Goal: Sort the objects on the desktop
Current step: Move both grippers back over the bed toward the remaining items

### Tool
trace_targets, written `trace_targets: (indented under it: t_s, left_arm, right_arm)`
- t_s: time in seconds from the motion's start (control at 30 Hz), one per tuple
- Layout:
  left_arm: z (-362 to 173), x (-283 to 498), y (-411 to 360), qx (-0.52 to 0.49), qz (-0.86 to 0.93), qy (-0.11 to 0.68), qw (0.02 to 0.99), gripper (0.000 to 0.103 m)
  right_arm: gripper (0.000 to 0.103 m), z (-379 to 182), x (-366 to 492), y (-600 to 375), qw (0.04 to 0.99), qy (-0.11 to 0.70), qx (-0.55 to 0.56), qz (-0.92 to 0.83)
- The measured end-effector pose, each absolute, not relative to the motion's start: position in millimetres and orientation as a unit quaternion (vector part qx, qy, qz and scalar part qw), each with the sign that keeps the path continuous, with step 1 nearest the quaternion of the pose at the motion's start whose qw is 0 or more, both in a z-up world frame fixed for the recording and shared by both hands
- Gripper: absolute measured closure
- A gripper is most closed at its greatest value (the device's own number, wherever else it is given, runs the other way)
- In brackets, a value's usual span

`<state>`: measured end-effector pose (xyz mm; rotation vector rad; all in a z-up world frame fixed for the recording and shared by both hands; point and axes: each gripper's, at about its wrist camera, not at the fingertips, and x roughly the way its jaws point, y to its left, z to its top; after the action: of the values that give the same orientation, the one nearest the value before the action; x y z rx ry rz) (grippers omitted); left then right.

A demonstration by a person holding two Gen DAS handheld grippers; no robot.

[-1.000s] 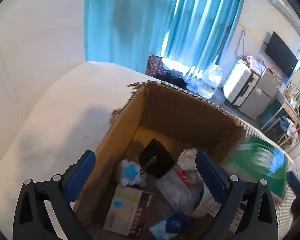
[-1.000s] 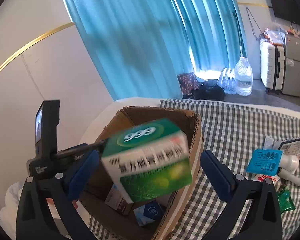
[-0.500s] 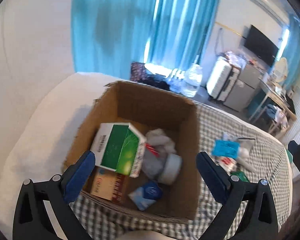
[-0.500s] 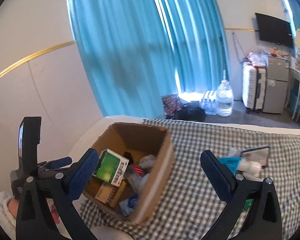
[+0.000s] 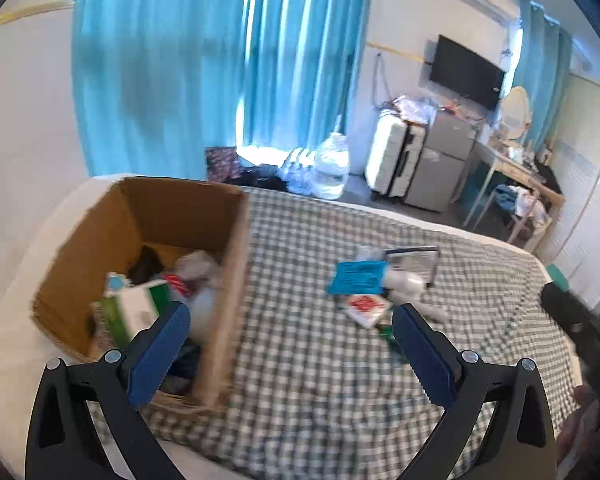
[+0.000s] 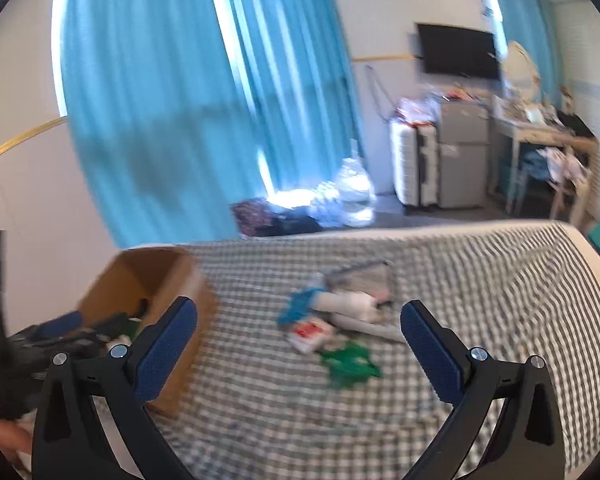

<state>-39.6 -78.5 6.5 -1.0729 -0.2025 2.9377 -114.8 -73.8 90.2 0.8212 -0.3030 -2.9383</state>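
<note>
- Held a green-and-white carton (image 5: 130, 312) tilted on one corner inside the open cardboard box (image 5: 236, 280); long axis roughly upright, leaning toward the box's left wall; shared the box with a black item, a red-and-white packet and pale crumpled bags, all blurred.
- Stood at the left end of the bed, on the checked cloth (image 5: 300, 360); flaps up, mouth open.
- Lay in a loose heap on the cloth, well right of the box: a blue sachet (image 5: 358, 278) flat, a white tube (image 5: 406, 280) with long axis running left to right, a dark-edged pouch (image 5: 414, 258) behind it, a red-and-white packet (image 5: 364, 308) in front.
- Left tongs (image 5: 290, 348) spread wide, nothing between the pads; hung above the cloth between box and heap.
- Right tongs (image 6: 300, 340) likewise spread wide and empty, aimed at the heap.
- Right wrist view alone showed the green sachet (image 6: 350, 362) whole, nearest the camera, plus the left tool at the box's near side; box contents mostly hidden there.
- Left wrist view alone looked down into the box.
</note>
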Motion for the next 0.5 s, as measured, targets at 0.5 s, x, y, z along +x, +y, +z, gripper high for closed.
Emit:
trace_targets:
  t_s: [0.5]
  left_arm:
    - [-103.7, -92.3, -16.1, -0.420, 0.907, -0.015, 0.006, 0.000]
  right_arm:
    - [0.012, -8.4, -155.4, -29.6, 0.061, -0.076, 0.345, -0.934]
